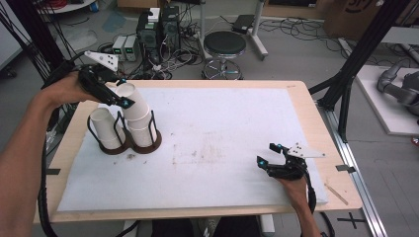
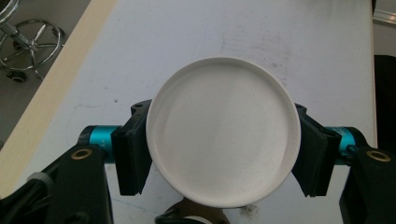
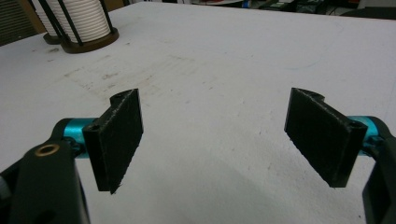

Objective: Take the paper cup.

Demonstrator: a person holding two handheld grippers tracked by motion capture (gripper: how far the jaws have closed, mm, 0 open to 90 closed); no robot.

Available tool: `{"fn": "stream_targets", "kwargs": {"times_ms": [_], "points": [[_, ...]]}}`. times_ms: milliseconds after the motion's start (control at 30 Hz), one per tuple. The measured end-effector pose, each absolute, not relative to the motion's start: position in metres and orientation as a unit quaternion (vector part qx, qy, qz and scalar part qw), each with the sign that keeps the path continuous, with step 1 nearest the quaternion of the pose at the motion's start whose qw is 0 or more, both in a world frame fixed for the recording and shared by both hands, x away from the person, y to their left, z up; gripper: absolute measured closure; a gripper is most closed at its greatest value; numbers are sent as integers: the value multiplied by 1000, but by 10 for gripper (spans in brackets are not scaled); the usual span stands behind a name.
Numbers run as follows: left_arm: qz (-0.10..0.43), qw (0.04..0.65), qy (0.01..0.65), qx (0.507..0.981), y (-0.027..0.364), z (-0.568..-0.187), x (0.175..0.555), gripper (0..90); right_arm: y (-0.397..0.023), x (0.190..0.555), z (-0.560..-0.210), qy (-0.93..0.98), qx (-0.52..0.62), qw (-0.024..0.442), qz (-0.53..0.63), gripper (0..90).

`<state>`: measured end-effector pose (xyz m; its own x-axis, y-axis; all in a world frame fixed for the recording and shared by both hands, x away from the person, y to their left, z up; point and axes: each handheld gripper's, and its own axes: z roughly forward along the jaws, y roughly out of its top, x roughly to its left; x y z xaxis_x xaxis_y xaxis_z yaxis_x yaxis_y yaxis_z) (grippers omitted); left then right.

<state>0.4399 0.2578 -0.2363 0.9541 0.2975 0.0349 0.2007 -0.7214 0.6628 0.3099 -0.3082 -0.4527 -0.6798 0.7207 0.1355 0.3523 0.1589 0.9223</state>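
A dark two-ring cup holder [image 1: 148,146] stands at the left of the white mat [image 1: 222,128], with a stack of white paper cups in each ring. My left gripper [image 1: 118,96] is shut on the upturned top cup [image 1: 131,98] of the right stack [image 1: 142,129], and that cup is tilted. The left stack [image 1: 104,128] is shorter. In the left gripper view the cup's round base [image 2: 224,116] sits pinched between both jaws of my left gripper [image 2: 223,144]. My right gripper [image 1: 267,154] rests low at the mat's front right, open and holding nothing. Its jaws [image 3: 219,135] stand wide apart over bare mat, with a ribbed cup stack [image 3: 79,18] far off.
Brownish stains mark the mat's middle [image 1: 197,155]. A thin wooden stick [image 1: 336,192] lies on the wooden table edge at front right. Beyond the table are a black stool [image 1: 225,47], computer boxes and cables [image 1: 153,34], and black frame legs [image 1: 346,84] to the right.
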Motion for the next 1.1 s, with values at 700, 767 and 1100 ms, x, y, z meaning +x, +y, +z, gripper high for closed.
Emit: {"fn": "stream_targets", "kwargs": {"times_ms": [700, 767, 1100], "points": [[116, 407, 153, 893, 265, -196, 419, 323, -309, 310, -453, 741, 361, 168, 540, 199], [117, 417, 155, 888, 267, -194, 417, 323, -309, 310, -453, 741, 362, 167, 541, 199], [111, 422, 150, 887, 261, -185, 407, 323, -309, 310, -453, 741, 361, 168, 541, 199]]}}
